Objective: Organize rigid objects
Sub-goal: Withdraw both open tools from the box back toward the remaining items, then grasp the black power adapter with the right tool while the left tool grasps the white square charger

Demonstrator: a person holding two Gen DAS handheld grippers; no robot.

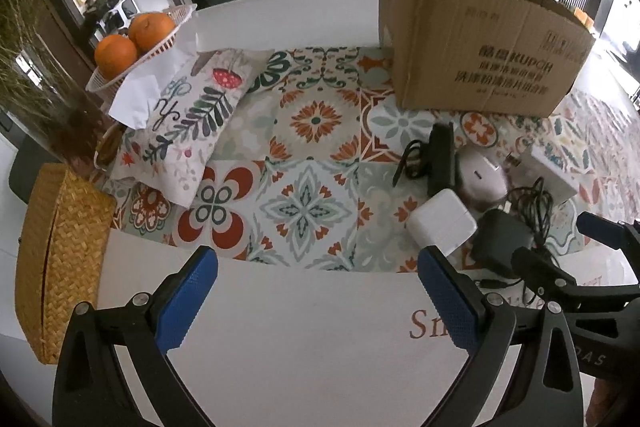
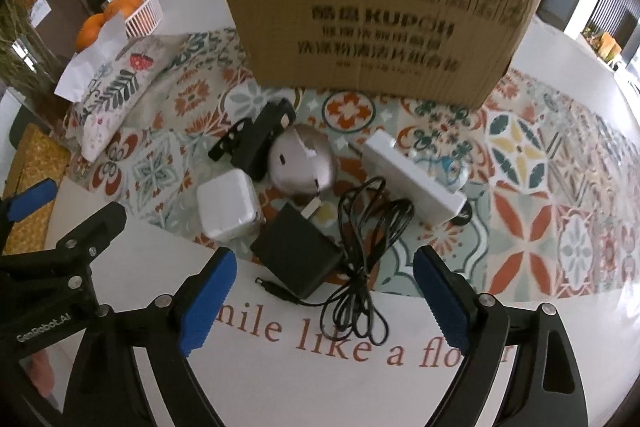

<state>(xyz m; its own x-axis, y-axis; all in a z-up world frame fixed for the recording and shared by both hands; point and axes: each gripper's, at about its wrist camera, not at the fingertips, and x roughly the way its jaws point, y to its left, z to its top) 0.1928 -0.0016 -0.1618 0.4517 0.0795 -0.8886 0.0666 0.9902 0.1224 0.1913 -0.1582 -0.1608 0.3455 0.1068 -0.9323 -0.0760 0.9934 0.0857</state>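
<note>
Nothing sorted yet: chargers [image 2: 230,209] and black adapter [image 2: 298,253] lie mid-frame before cardboard box [image 2: 376,23]; left hand-held gripper [image 1: 318,297] and right hand-held gripper [image 2: 324,301] both wide, empty.

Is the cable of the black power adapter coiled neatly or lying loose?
Loose. The black cable lies in untidy, untied loops beside the black power adapter, and its plug end trails onto the white table.

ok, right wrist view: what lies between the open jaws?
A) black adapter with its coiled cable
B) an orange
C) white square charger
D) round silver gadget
A: the black adapter and its coiled cable lie in the gap between the jaws of the right gripper, untouched.
</note>
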